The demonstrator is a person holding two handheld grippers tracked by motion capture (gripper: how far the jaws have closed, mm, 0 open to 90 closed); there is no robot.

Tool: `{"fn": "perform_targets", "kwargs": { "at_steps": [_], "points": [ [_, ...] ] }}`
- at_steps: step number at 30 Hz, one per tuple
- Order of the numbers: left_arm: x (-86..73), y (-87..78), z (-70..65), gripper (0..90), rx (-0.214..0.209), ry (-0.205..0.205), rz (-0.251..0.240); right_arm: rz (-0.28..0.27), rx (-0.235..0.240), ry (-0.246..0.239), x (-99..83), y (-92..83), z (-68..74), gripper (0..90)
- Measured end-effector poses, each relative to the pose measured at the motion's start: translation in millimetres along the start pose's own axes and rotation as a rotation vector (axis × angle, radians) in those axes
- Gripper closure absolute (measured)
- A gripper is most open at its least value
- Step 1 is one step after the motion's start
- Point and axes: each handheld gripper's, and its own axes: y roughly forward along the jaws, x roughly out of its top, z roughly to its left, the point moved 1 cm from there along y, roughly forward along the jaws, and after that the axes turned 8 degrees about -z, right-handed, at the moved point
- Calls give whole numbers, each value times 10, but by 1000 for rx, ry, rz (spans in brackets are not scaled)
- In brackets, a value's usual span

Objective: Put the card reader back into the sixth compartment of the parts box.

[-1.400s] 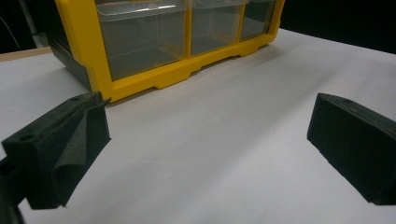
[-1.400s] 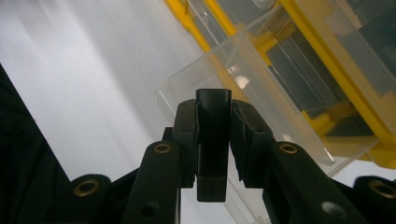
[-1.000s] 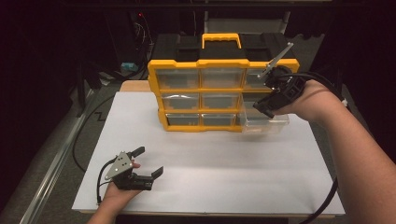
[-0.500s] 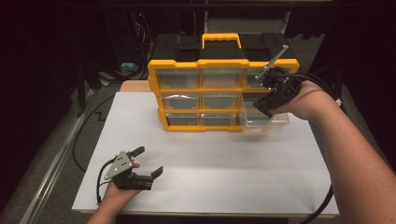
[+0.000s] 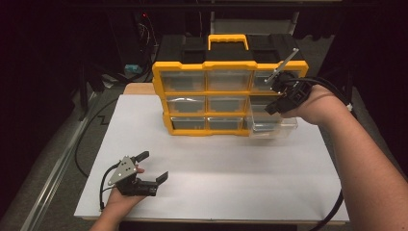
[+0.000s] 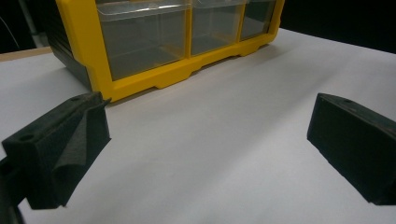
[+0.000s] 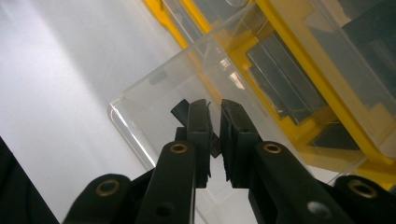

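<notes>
A yellow organizer [image 5: 226, 96] with clear drawers stands at the back of the white sheet. Its bottom right drawer [image 5: 274, 127] is pulled out toward me. My right gripper [image 5: 270, 109] hangs over that drawer, pointing down into it. In the right gripper view its jaws [image 7: 214, 107] have just been closing and stand nearly together inside the clear drawer [image 7: 140, 98], pinching a small black piece [image 7: 180, 111]. My left gripper [image 5: 155, 166] rests on the sheet at the front left, open and holding nothing; in its own view the jaws [image 6: 208, 116] face the organizer [image 6: 140, 79].
The white sheet [image 5: 216, 168] covers most of the table between the organizer and the front edge. A black cable [image 5: 332, 216] trails off the right side. Dark equipment and a metal rail [image 5: 53, 173] stand to the left.
The right gripper has shifted only slightly over the pulled-out drawer. The left hand and its gripper have kept still.
</notes>
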Motion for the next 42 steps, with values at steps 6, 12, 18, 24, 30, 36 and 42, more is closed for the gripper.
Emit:
{"fn": "perform_targets", "kwargs": {
  "at_steps": [6,12,18,24,30,36,42],
  "points": [
    [2,-1,2,4,1,-3,-2,1,22,16,-3,-35,20,699],
    [2,-1,-2,3,0,-4,-1,-7,29,36,-40,-116,23,582],
    [-6,-3,-7,3,-3,1,6,-10,35,51,-90,-213,64,477],
    [-1,-1,-9,3,-2,-5,0,-4,33,58,-171,-299,129,408],
    [1,-4,-11,3,-4,-5,1,-4,30,58,-270,-349,200,367],
    [-2,-4,-16,3,-6,-6,2,11,41,77,-392,-357,257,340],
    [1,-5,-19,3,-7,-8,-1,34,54,70,-504,-337,320,313]
  ]
}}
